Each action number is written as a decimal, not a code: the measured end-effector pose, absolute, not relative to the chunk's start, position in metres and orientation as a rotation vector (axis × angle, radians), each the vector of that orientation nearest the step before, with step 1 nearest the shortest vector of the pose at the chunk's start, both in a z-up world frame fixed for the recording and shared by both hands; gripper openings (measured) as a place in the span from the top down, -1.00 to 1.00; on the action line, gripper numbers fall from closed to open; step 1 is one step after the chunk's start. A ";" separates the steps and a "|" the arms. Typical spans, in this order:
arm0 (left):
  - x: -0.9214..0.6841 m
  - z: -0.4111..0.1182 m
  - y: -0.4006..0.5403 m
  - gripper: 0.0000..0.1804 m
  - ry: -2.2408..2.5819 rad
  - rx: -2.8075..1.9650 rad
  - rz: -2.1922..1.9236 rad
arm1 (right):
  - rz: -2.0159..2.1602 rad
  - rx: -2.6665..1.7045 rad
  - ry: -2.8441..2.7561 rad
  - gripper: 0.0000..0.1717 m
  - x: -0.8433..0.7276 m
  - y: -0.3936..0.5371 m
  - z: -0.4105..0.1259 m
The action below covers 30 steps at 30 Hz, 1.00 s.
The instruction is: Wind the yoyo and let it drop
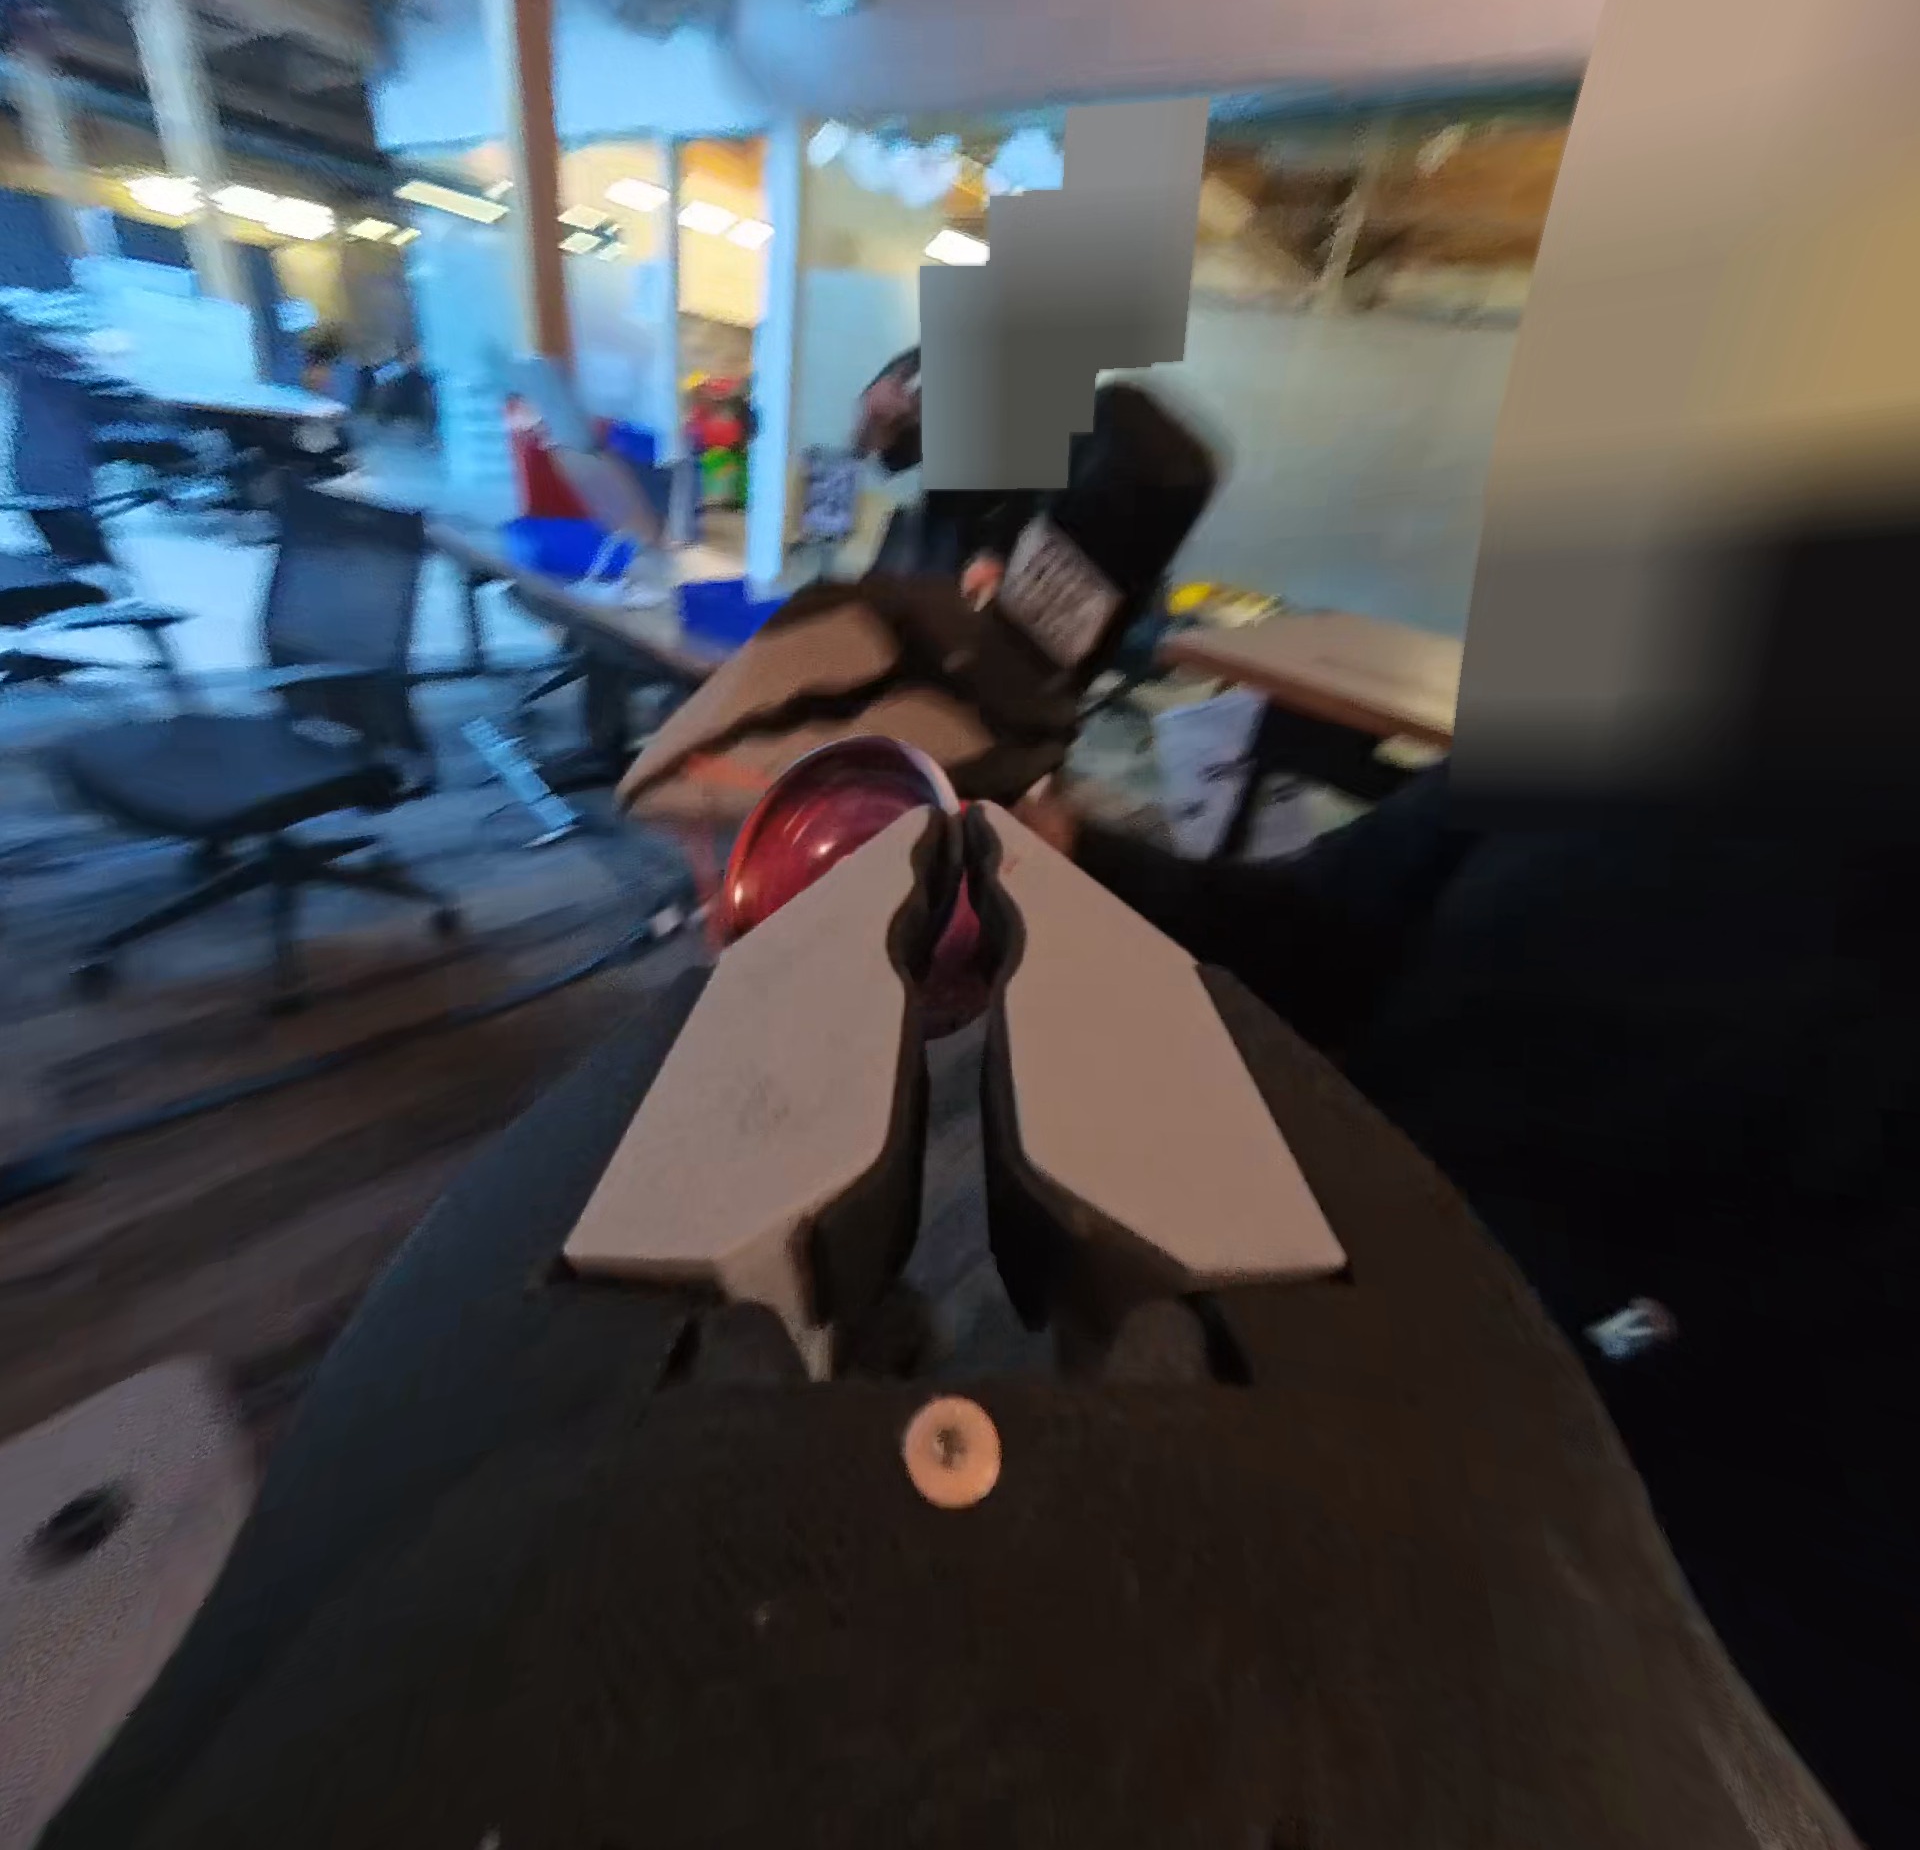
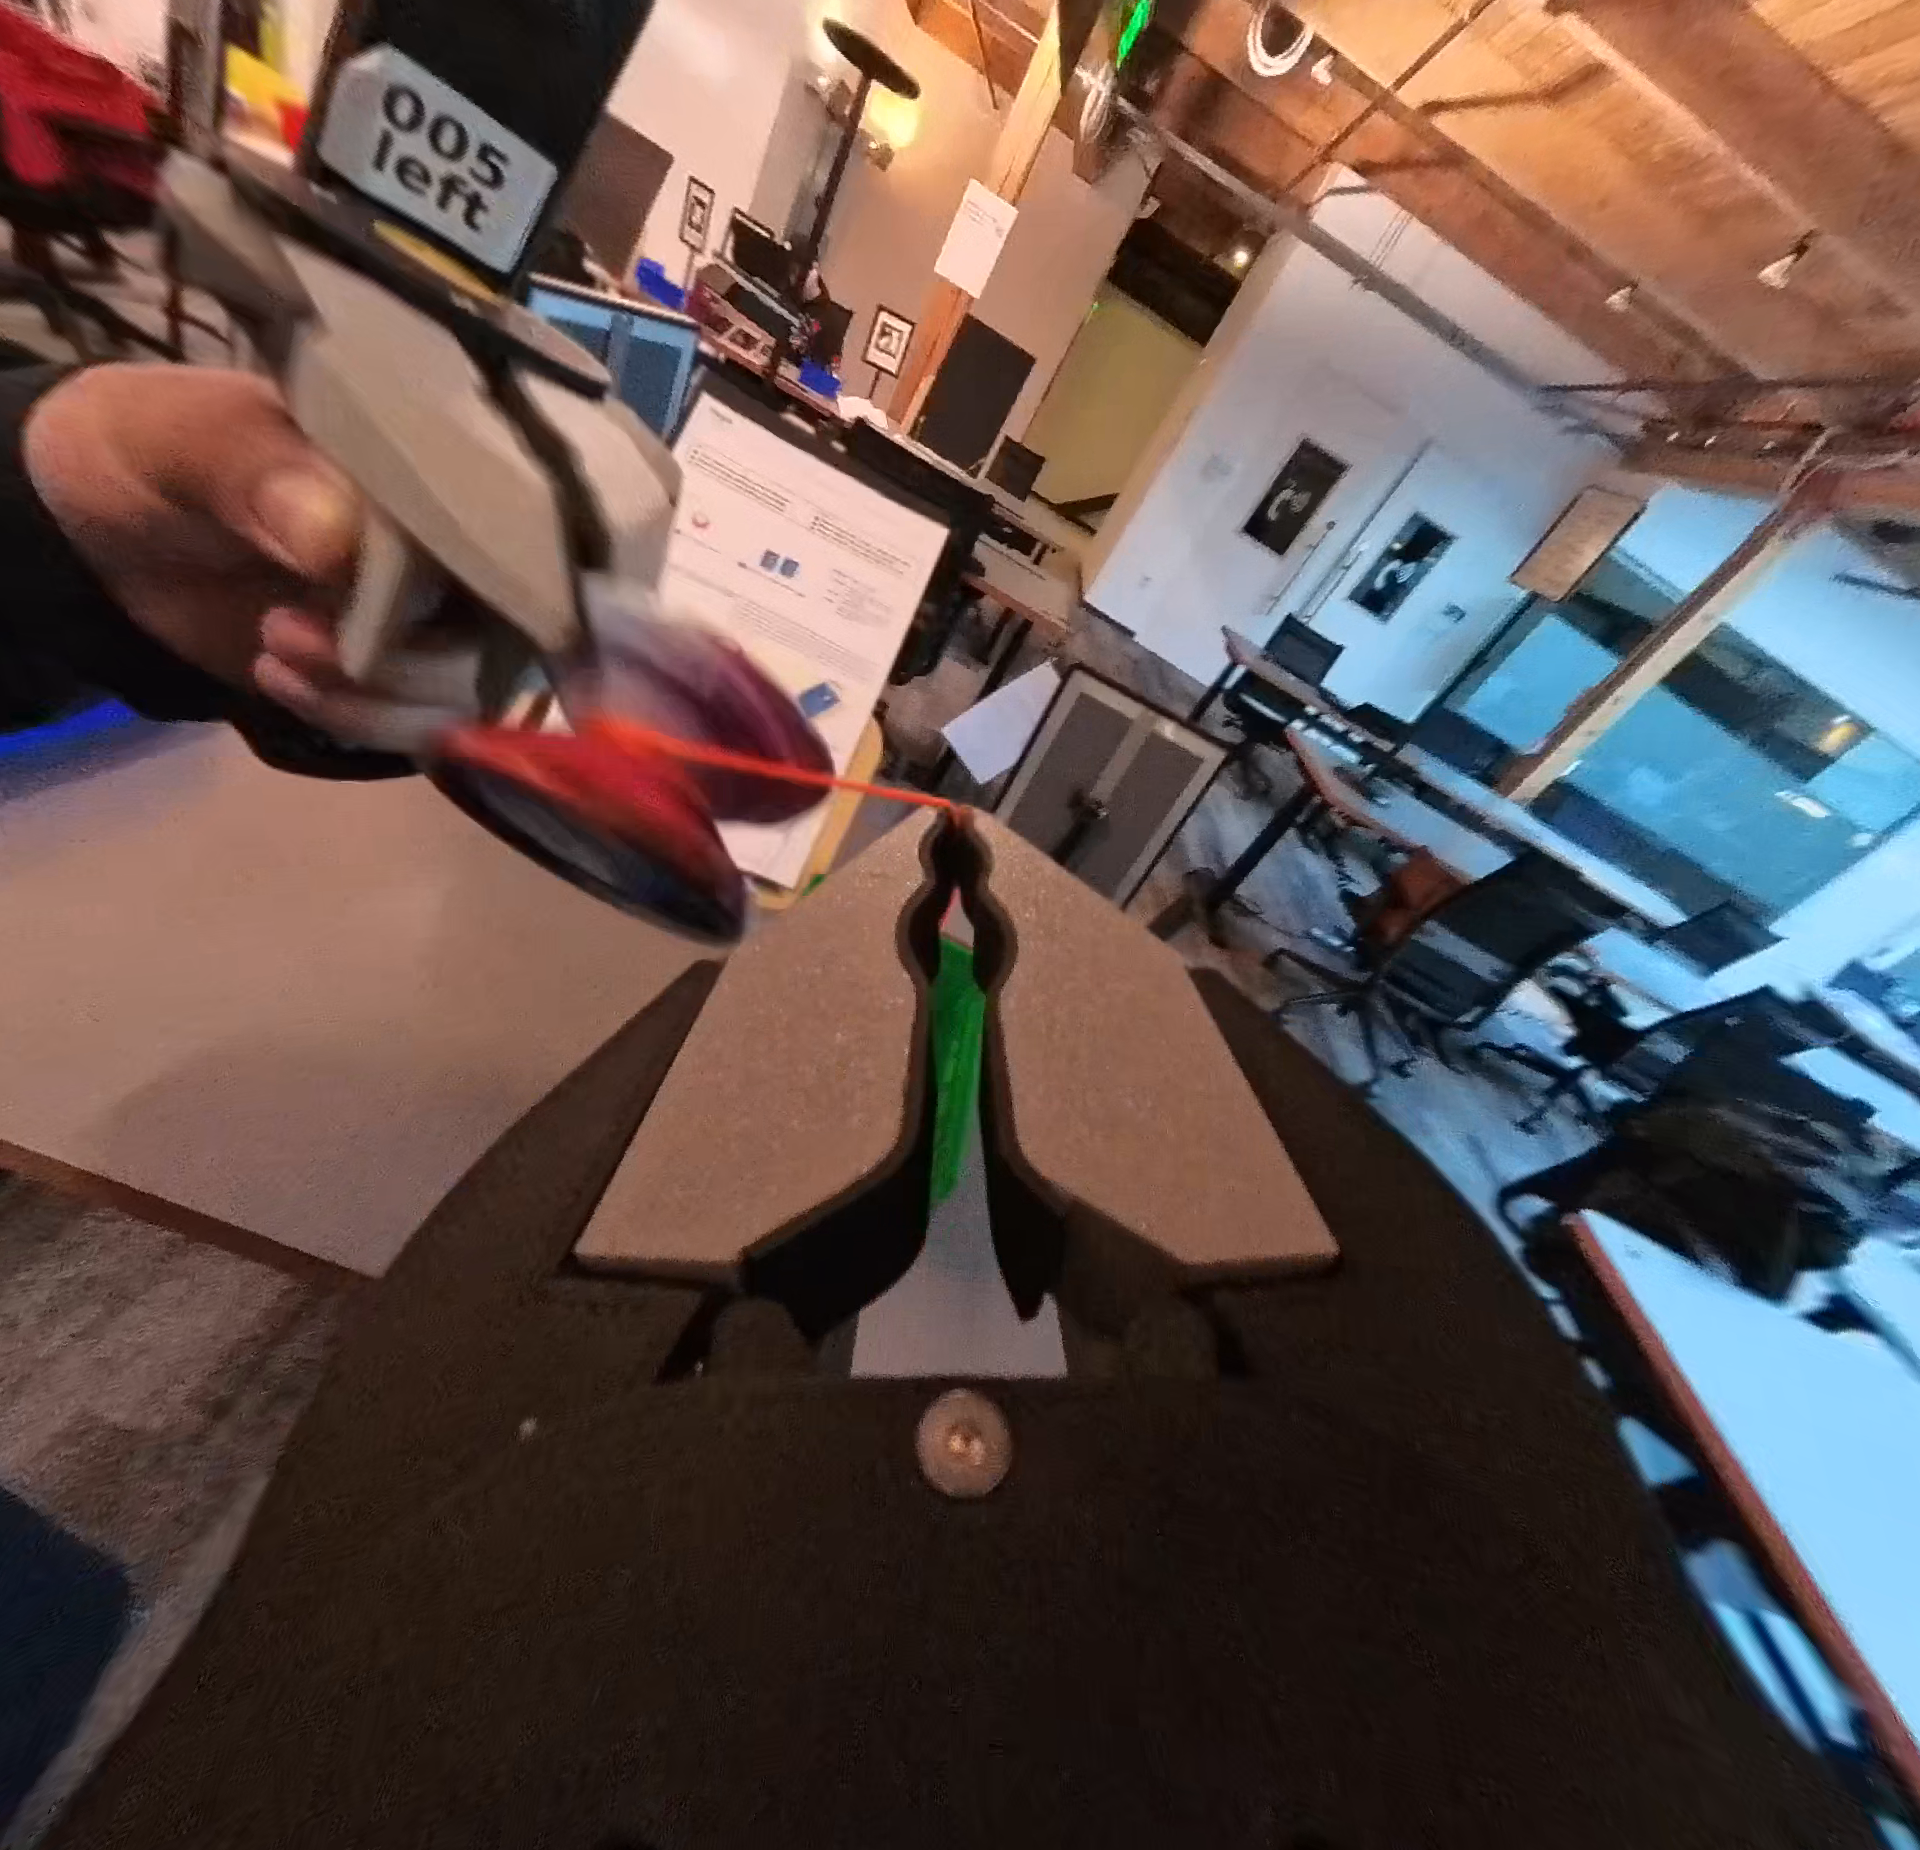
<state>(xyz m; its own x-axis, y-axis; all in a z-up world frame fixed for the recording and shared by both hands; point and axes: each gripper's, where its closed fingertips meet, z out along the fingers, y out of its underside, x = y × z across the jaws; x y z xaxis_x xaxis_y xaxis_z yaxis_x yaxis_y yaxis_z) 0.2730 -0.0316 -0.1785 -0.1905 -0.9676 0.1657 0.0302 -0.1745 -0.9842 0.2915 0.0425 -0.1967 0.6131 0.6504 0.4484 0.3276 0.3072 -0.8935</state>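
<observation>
The red yoyo (image 1: 821, 844) sits just beyond my left gripper (image 1: 958, 824), which is shut with the yoyo's rim pinched between its pads. The right wrist view shows the left gripper (image 2: 582, 626) from the side, clamped on one half of the blurred yoyo (image 2: 623, 813). An orange-red string (image 2: 790, 772) runs taut from the yoyo's groove to my right gripper (image 2: 958, 824), which is shut on the string's end at its tips. The right gripper (image 1: 649, 777) also shows behind the yoyo in the left wrist view.
A person's hand (image 2: 177, 512) holds the left gripper over a pale table (image 2: 208, 1021) with a printed sheet (image 2: 821, 533). Office chairs (image 1: 301, 761) and long desks (image 2: 1475, 824) stand around. A green object (image 2: 956, 1073) lies below my right fingers.
</observation>
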 end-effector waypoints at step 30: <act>0.253 -0.152 -0.032 0.98 1.124 -1.069 -1.798 | 0.449 -1.380 -1.003 1.00 0.229 0.033 -0.278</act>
